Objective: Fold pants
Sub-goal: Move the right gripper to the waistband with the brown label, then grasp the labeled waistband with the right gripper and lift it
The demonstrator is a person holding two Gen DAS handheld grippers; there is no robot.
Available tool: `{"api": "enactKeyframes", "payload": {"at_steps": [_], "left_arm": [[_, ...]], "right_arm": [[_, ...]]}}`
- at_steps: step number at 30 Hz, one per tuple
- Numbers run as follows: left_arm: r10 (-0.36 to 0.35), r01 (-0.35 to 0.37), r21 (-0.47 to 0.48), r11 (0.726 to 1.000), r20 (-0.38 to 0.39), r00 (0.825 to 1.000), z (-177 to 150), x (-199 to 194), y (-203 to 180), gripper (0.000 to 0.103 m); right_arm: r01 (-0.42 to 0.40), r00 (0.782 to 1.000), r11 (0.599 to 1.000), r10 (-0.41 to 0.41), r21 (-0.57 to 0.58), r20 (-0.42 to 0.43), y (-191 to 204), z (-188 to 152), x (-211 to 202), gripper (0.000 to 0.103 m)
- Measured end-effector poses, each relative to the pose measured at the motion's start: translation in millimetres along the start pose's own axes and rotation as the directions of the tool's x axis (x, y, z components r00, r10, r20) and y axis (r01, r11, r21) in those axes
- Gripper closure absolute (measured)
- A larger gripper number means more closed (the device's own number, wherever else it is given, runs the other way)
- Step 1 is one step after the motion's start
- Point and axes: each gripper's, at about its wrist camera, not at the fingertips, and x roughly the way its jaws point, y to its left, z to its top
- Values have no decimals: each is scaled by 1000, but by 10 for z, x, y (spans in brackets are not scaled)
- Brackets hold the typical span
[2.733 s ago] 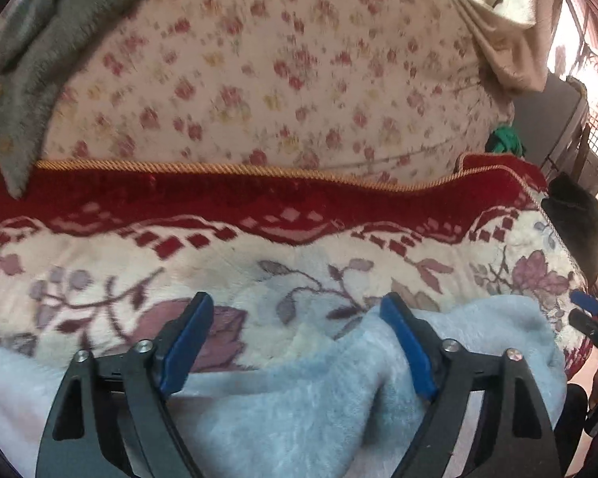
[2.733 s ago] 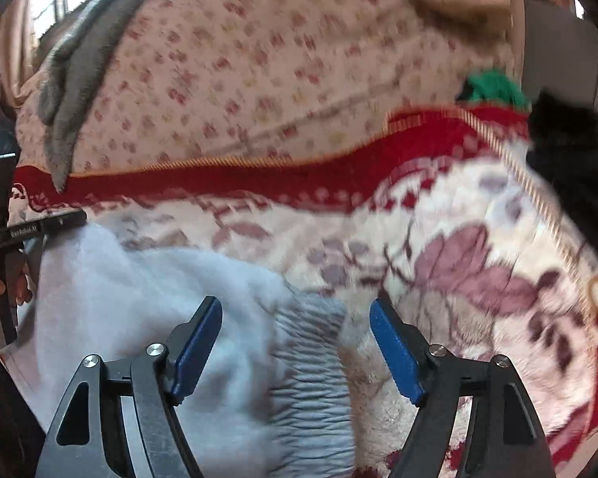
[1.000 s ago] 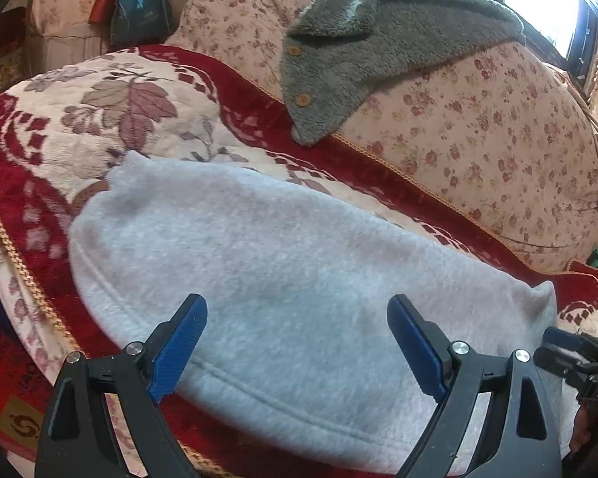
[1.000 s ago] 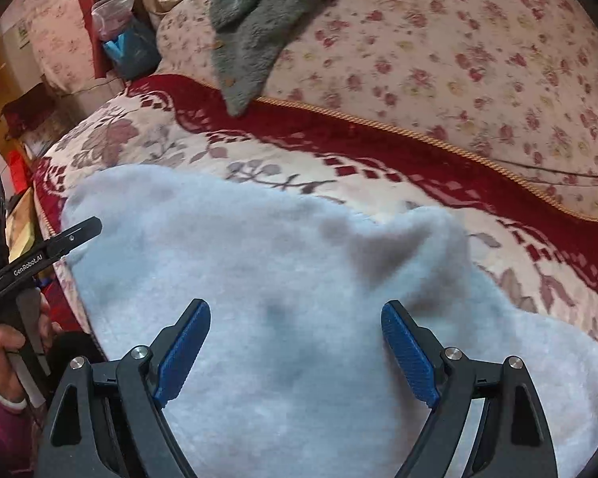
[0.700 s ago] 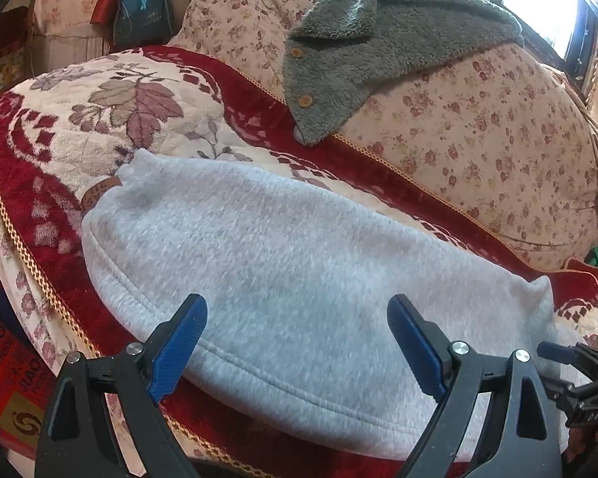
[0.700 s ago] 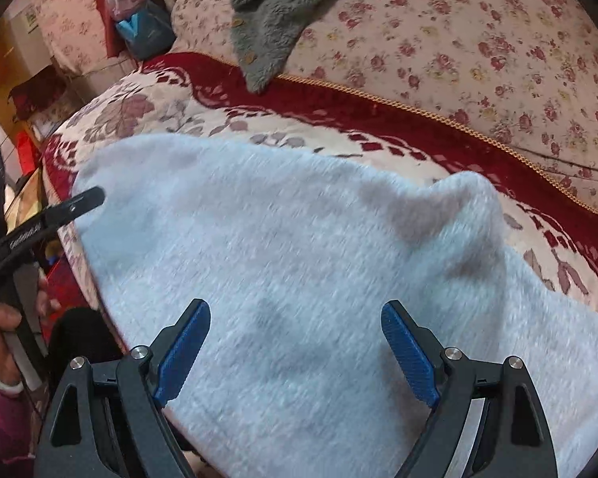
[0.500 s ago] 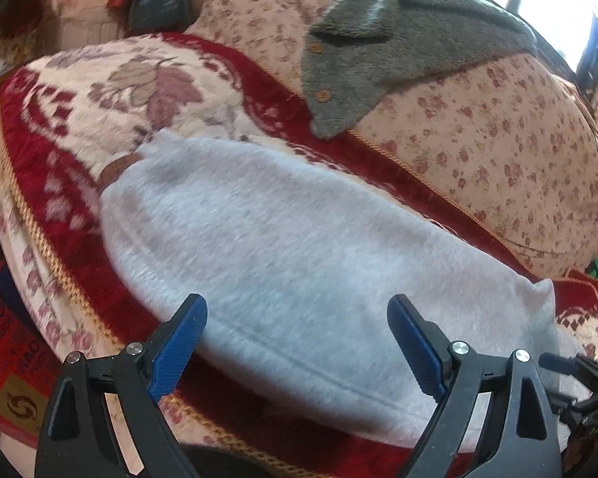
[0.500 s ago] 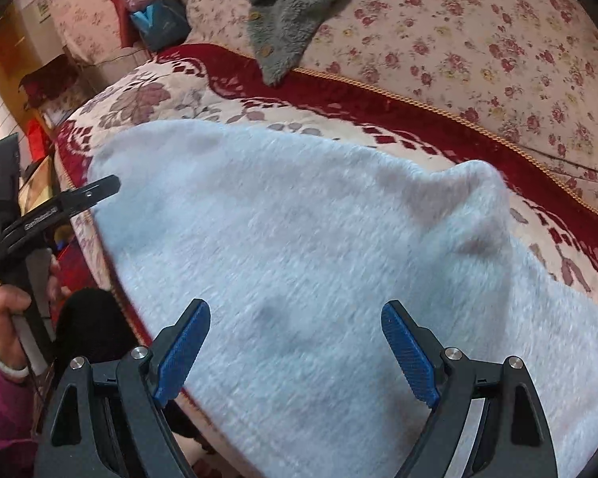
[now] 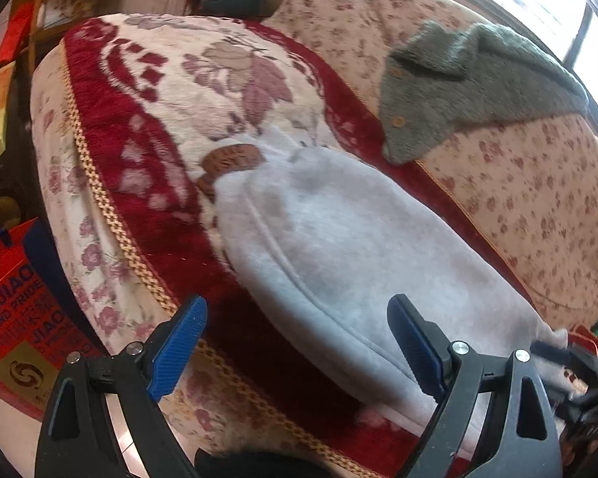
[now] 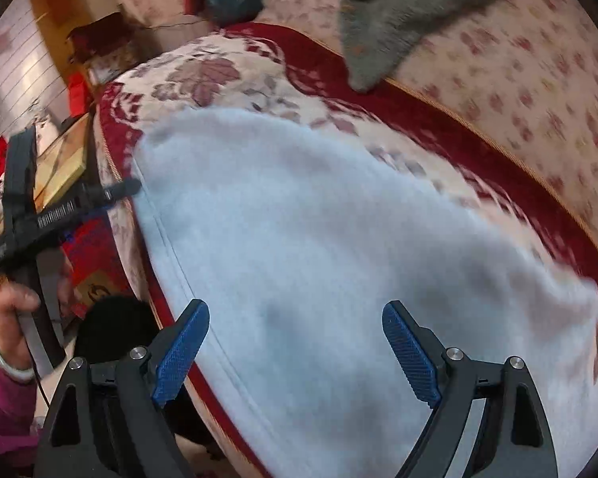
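The pale grey-blue fleece pants (image 9: 339,247) lie stretched along the sofa seat, with a brown patch (image 9: 231,161) at their far end. They fill the right wrist view (image 10: 319,247). My left gripper (image 9: 295,342) is open and empty, over the pants' near seam at the seat's front edge. My right gripper (image 10: 295,342) is open and empty above the pants' middle. The left gripper also shows at the left of the right wrist view (image 10: 131,187), by the pants' end.
A red and cream floral blanket (image 9: 147,91) covers the seat. A grey fleece jacket (image 9: 478,87) hangs over the flowered sofa back (image 9: 538,183). A red box (image 9: 12,310) stands on the floor at the left. Bags and clutter lie beyond the sofa's far end.
Both views have swung left along the pants toward their far end. The brown patch has come into view. Both grippers stay open and empty.
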Motion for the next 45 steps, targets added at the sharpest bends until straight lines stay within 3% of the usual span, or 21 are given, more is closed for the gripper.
{"api": "enactKeyframes", "payload": {"at_steps": [8, 15, 24, 30, 33, 34, 36, 37, 39, 41, 45], "left_arm": [[25, -25, -46, 999, 7, 1000, 134, 144, 205, 12], [46, -46, -48, 998, 0, 999, 198, 276, 278, 12], [4, -6, -66, 998, -29, 1000, 329, 527, 278, 12], [-6, 2, -84, 996, -46, 999, 327, 576, 323, 10], [-7, 4, -86, 996, -38, 999, 315, 552, 326, 10], [-7, 4, -87, 996, -38, 999, 313, 551, 322, 10], [-8, 5, -90, 996, -40, 999, 311, 558, 323, 10], [-9, 5, -92, 996, -41, 999, 306, 560, 329, 10], [-11, 6, -97, 995, -42, 999, 286, 540, 346, 10], [-14, 10, -106, 994, -37, 999, 274, 513, 378, 10], [-8, 5, -120, 993, -27, 1000, 262, 465, 421, 10]], "right_arm": [[-94, 996, 993, 94, -69, 4, 400, 914, 546, 11], [-115, 993, 974, 110, -193, -38, 816, 1557, 1144, 11], [-79, 994, 943, 49, -325, -100, 1097, 1908, 1683, 11], [-130, 991, 939, 120, -318, -53, 1117, 1990, 1575, 11], [-160, 987, 938, 144, -309, -73, 1183, 2097, 1671, 12], [-162, 986, 933, 144, -322, -79, 1227, 2113, 1717, 15], [-150, 988, 918, 121, -368, -100, 1327, 2100, 1822, 33], [-139, 988, 907, 100, -398, -117, 1371, 2082, 1904, 52], [-131, 988, 897, 80, -423, -136, 1428, 2056, 2026, 68], [-129, 989, 894, 85, -429, -120, 1464, 2074, 2007, 91], [-114, 993, 884, 93, -453, -68, 1541, 2151, 1866, 96]]}}
